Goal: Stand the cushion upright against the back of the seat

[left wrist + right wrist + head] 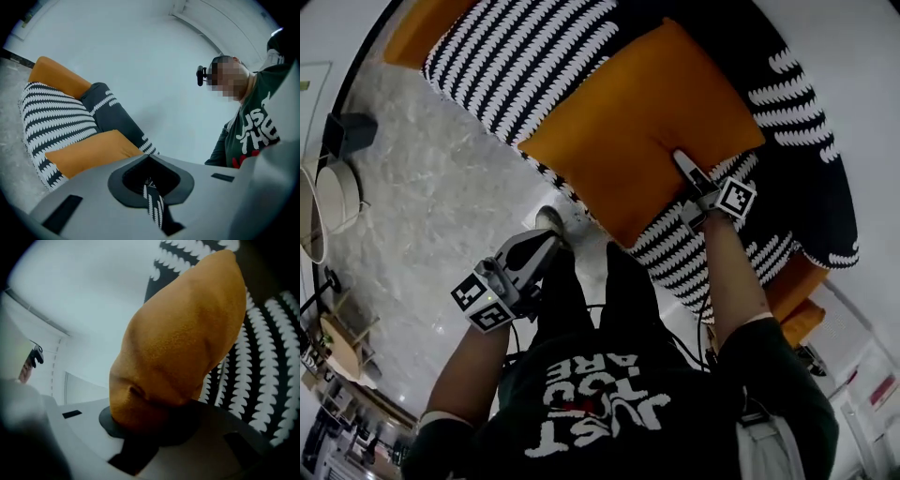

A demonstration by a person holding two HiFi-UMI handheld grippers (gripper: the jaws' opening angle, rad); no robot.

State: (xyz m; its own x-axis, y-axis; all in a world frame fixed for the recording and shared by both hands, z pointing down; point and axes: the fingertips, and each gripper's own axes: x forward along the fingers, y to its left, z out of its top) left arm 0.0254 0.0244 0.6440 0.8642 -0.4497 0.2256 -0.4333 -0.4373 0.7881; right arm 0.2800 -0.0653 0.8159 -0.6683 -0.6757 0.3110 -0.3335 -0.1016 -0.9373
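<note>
An orange cushion [637, 131] lies slanted on the seat of an armchair with a black-and-white striped cover [516, 47]. My right gripper [682, 161] is shut on the cushion's near edge, and the fabric puckers around its tips. In the right gripper view the cushion [187, 333] bulges up out of the jaws and hides them. The left gripper [551, 240] hangs low over the floor beside my legs, apart from the chair, its jaws together with nothing in them. In the left gripper view the cushion [89, 150] lies flat-ish in front of the dark chair back [110, 110].
Orange chair arms [412, 28] flank the seat. A white wall rises behind the chair [154, 70]. On the marble floor [431, 206] stand a round pale basket [337, 197] and a dark object [352, 131] at the left. My shoe [548, 220] is near the chair's front.
</note>
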